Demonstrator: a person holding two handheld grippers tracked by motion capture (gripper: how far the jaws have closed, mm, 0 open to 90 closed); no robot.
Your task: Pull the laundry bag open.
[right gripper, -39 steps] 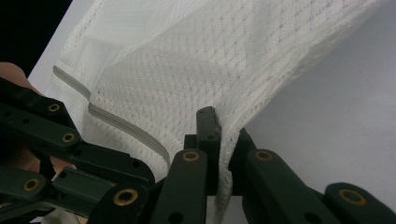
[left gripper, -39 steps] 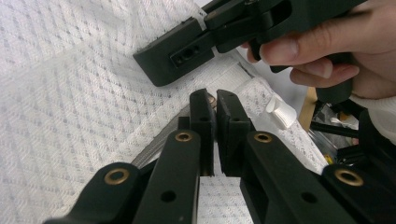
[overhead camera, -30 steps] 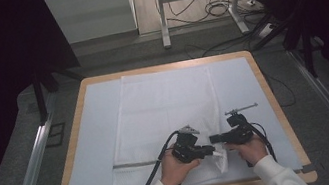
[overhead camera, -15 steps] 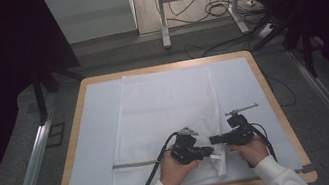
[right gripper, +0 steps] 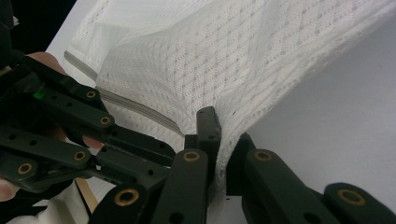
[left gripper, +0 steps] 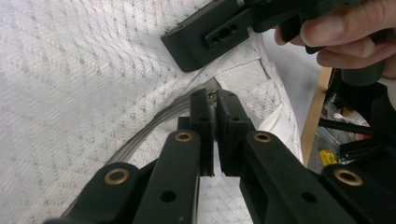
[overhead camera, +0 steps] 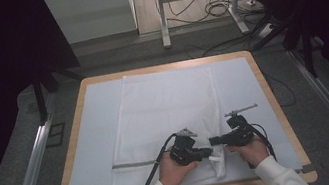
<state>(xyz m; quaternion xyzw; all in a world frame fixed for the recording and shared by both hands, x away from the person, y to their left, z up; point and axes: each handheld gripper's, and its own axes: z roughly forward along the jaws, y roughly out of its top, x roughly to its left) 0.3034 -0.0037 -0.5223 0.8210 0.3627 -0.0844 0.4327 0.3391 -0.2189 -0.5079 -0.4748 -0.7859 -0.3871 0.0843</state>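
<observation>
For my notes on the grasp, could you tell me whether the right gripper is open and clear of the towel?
No, the right gripper is shut on the white towel, with cloth pinched between its fingers.

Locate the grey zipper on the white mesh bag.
In the high view, the grey zipper crosses the white mesh bag near the table's front edge, running rightward to the left hand-held gripper, which pinches its end.

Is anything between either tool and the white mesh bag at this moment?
Nothing visible. The right tool is already shut on a fold of the white mesh bag at its near right corner. The left tool is closed on a small metal piece, apparently the zipper pull, at the grey zipper line.
</observation>
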